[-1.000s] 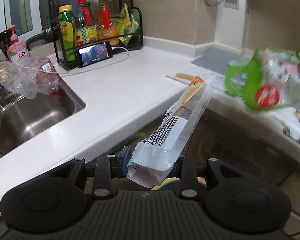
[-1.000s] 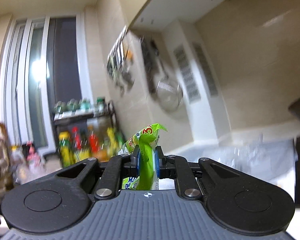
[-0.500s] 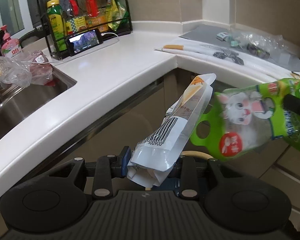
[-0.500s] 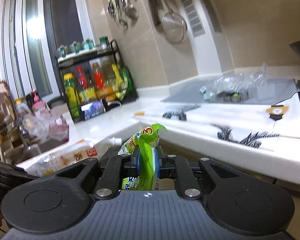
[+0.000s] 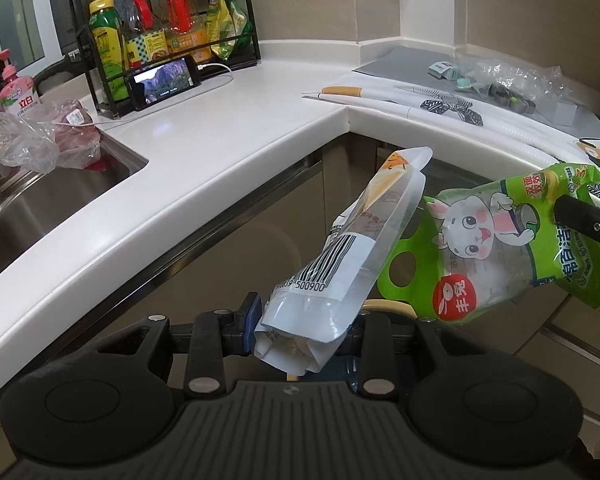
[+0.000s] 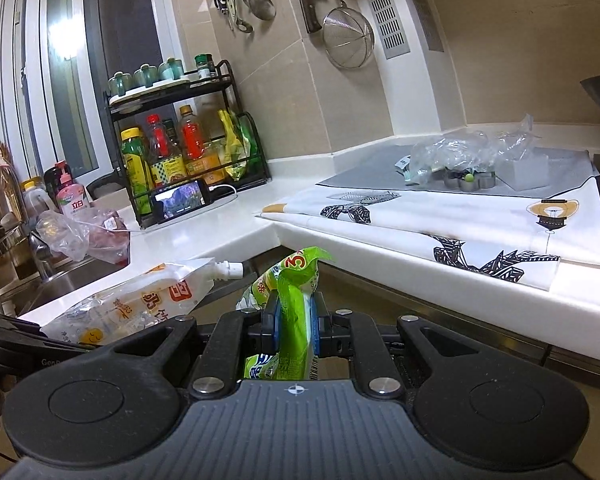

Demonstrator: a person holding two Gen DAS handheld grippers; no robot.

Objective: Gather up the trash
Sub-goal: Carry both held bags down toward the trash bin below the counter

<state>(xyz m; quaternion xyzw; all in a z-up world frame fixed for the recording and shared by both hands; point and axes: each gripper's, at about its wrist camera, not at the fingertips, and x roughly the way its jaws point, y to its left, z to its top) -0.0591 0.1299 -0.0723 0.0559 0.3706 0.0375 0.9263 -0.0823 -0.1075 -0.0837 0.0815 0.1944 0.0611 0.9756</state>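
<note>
My left gripper [image 5: 304,330] is shut on the bottom end of a white and clear spouted pouch [image 5: 360,248] with a barcode, which sticks up and to the right in front of the counter edge. Just to its right hangs a green refill bag [image 5: 480,256] with a rabbit picture. My right gripper [image 6: 296,322] is shut on that green bag [image 6: 300,276] at its top. The pouch [image 6: 140,300] also shows low on the left of the right wrist view. A pale round rim [image 5: 388,303] shows under the pouch, mostly hidden.
An L-shaped white counter [image 5: 220,148] runs round the corner above cabinet fronts. It carries a steel sink [image 5: 40,200] with plastic bags, a black bottle rack [image 5: 168,32], a phone [image 5: 164,82], a printed cloth [image 6: 460,224] and crumpled clear wrapping [image 6: 472,156].
Both grippers dropped from counter height to in front of the cabinets during the first half second, then held still. The green bag came in close beside the pouch. The right wrist view tilted down.
</note>
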